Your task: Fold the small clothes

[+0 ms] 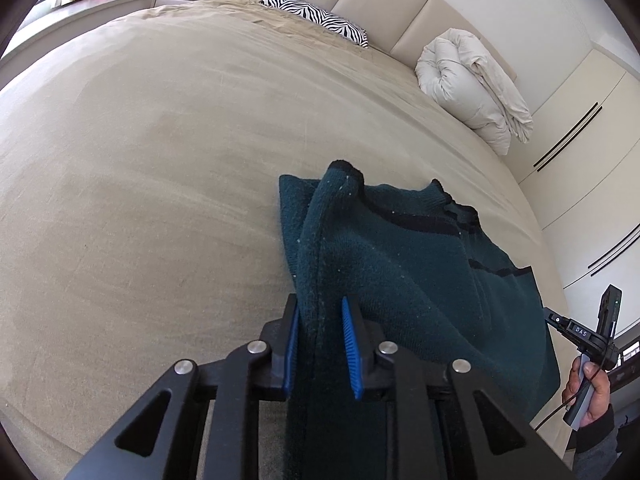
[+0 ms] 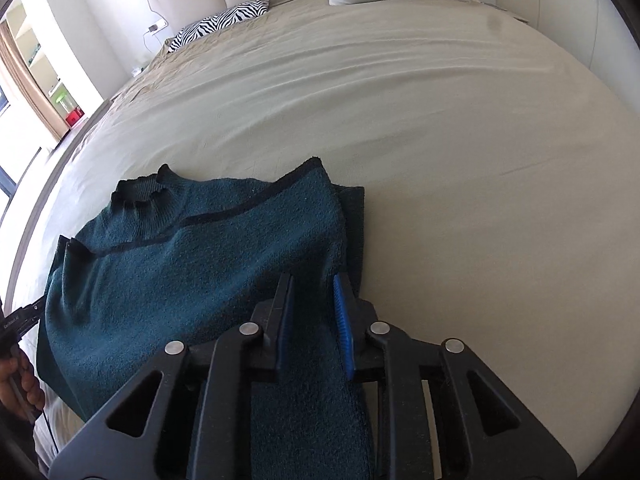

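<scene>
A dark teal knit sweater with black trim lies on the beige bed, partly folded, its collar toward the headboard. My left gripper is shut on a raised edge of the sweater, cloth running between its blue pads. My right gripper is shut on the opposite edge of the sweater, with a folded flap lifted ahead of it. The right gripper and its hand also show at the right edge of the left wrist view.
The beige bed sheet spreads wide around the sweater. A zebra-print pillow and a bundled white duvet lie near the padded headboard. White wardrobe doors stand beside the bed.
</scene>
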Motion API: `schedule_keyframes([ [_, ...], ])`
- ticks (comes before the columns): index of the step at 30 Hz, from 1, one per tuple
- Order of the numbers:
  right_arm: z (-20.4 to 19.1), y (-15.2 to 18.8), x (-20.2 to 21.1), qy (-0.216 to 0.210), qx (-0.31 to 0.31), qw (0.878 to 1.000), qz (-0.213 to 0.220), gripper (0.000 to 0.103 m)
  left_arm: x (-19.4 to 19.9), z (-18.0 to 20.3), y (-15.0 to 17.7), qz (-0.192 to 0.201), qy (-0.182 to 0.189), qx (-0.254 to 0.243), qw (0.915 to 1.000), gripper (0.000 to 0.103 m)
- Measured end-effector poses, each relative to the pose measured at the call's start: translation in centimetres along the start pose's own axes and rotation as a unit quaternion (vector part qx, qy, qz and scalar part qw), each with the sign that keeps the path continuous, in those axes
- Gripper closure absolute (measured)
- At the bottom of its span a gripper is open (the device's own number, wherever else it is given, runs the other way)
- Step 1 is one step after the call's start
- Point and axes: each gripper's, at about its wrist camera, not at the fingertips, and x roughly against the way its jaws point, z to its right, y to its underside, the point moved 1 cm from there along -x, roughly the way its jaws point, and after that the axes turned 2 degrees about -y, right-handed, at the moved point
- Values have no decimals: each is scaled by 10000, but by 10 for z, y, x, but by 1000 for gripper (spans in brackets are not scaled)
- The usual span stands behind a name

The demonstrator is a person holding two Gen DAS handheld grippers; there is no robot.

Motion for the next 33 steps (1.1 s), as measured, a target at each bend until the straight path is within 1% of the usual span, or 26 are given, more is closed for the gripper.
schedule_keyframes([
  [1, 3, 1, 2, 49, -64, 10000, 56, 96, 1, 0, 0, 17, 3, 6, 10000, 85],
  [3, 11, 3, 5, 58, -224, 9997, 105, 99, 1, 0, 0, 16, -2, -21, 10000, 87],
  [6, 18, 8, 4, 24, -317, 9995, 22, 99, 1, 1, 0, 17, -16, -67, 10000, 88],
  [9, 29, 12, 10, -189, -562, 9982, 113, 99, 1, 1, 1, 25, -7, -54, 10000, 89],
  [15, 37, 24, 10, -73, -616, 9980, 69, 100, 0, 2, 3, 61, -1, -62, 10000, 91],
  [16, 38, 27, 10, -61, -659, 9978, 64, 101, 0, 2, 4, 70, 3, -58, 10000, 91],
  [17, 41, 31, 10, -33, -720, 9974, 62, 103, 0, 0, 7, 78, 10, -45, 10000, 91],
  [18, 44, 35, 9, 43, -797, 9968, 39, 103, 0, -1, 9, 88, 31, -23, 10000, 91],
  [20, 53, 45, 7, 41, -939, 9956, -14, 103, 1, -6, 14, 101, 72, 19, 9999, 91],
  [23, 59, 54, 11, -169, -1048, 9943, 39, 103, 4, -7, 20, 132, 146, 35, 9998, 92],
  [25, 58, 54, 23, -550, -1113, 9920, 237, 101, 7, -9, 21, 188, 253, 90, 9995, 92],
  [26, 58, 53, 31, -654, -1172, 9902, 372, 98, 9, -12, 22, 205, 322, 156, 9991, 92],
  [28, 55, 49, 47, -800, -1190, 9877, 631, 76, 13, -17, 22, 265, 438, 318, 9982, 89],
  [29, 53, 49, 53, -847, -1179, 9870, 689, 45, 15, -20, 21, 295, 476, 392, 9977, 87],
  [30, 49, 48, 58, -856, -1148, 9871, 722, 30, 18, -22, 21, 309, 479, 442, 9974, 79],
  [31, 44, 48, 61, -863, -1034, 9884, 708, 30, 21, -23, 22, 339, 490, 478, 9971, 70],
  [33, 32, 50, 58, -794, -680, 9935, 441, 31, 31, -23, 24, 437, 531, 504, 9964, 62],
])
